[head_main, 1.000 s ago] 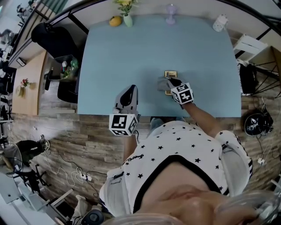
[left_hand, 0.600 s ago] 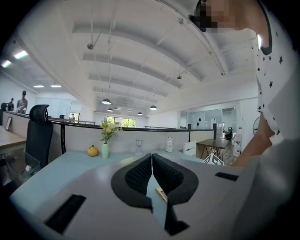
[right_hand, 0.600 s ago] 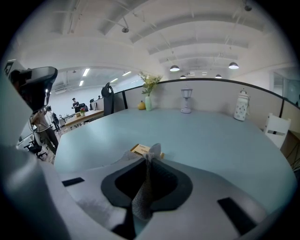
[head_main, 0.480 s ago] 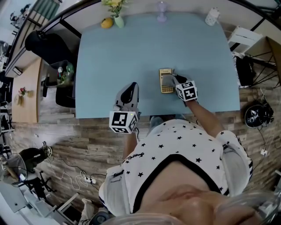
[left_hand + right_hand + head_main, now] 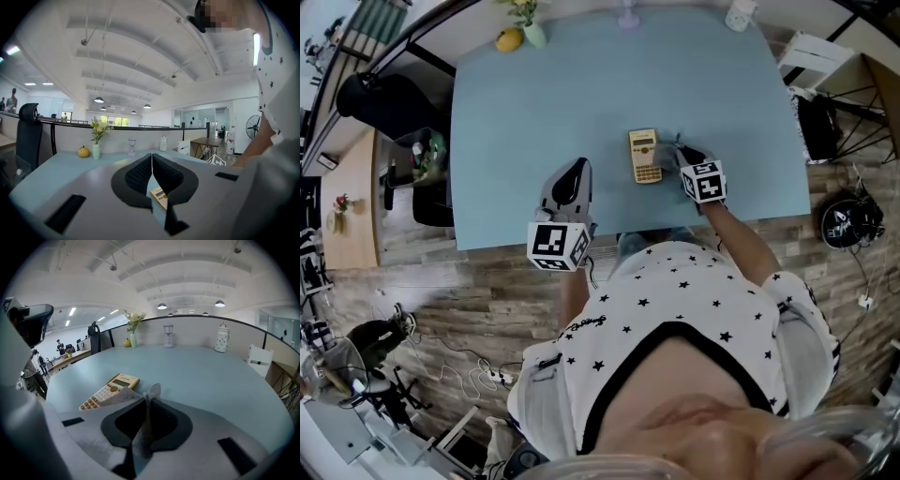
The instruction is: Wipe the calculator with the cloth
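A tan calculator (image 5: 644,156) lies flat on the pale blue table (image 5: 534,112), near the front edge. My right gripper (image 5: 682,156) sits just right of it, shut on a grey cloth (image 5: 140,437). In the right gripper view the cloth's loose end drapes onto the near right edge of the calculator (image 5: 108,391), and its keys and display show. My left gripper (image 5: 571,184) rests shut and empty at the table's front edge, left of the calculator (image 5: 160,197). Its closed tips (image 5: 152,157) point toward the far side.
Along the far edge stand a vase of yellow flowers (image 5: 525,28), a yellow fruit (image 5: 508,39), a small glass stand (image 5: 627,17) and a white jar (image 5: 739,14). A black chair (image 5: 384,94) is off the table's left side. The person's torso is right behind the front edge.
My right gripper has drawn the cloth rightward off the calculator, which was partly covered a second ago and now shows fully. The left gripper has stayed put.
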Demonstrator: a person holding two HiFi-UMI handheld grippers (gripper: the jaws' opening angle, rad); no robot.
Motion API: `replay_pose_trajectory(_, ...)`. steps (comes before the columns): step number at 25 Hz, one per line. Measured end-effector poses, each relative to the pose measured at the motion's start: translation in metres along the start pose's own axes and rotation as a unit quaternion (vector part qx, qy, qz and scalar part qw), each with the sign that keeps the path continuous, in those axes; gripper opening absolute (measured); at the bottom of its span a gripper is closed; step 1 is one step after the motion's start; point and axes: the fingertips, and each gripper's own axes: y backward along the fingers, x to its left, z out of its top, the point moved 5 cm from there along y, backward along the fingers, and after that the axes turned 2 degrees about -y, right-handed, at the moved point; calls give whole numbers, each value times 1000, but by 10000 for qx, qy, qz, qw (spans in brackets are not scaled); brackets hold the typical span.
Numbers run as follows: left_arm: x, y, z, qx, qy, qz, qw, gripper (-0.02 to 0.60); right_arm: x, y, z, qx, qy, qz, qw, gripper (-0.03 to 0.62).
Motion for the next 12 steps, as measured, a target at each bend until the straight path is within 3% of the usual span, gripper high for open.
replay_pose_trajectory(6, -2, -2, -1, 26, -14, -54, 10000, 31, -1, 4, 1, -63, -1, -32, 10000, 35)
replay_pose_trajectory(12, 0, -1, 1, -4, -12, -25, 10000, 31, 1, 21, 32, -657, -125, 62, 9977, 35)
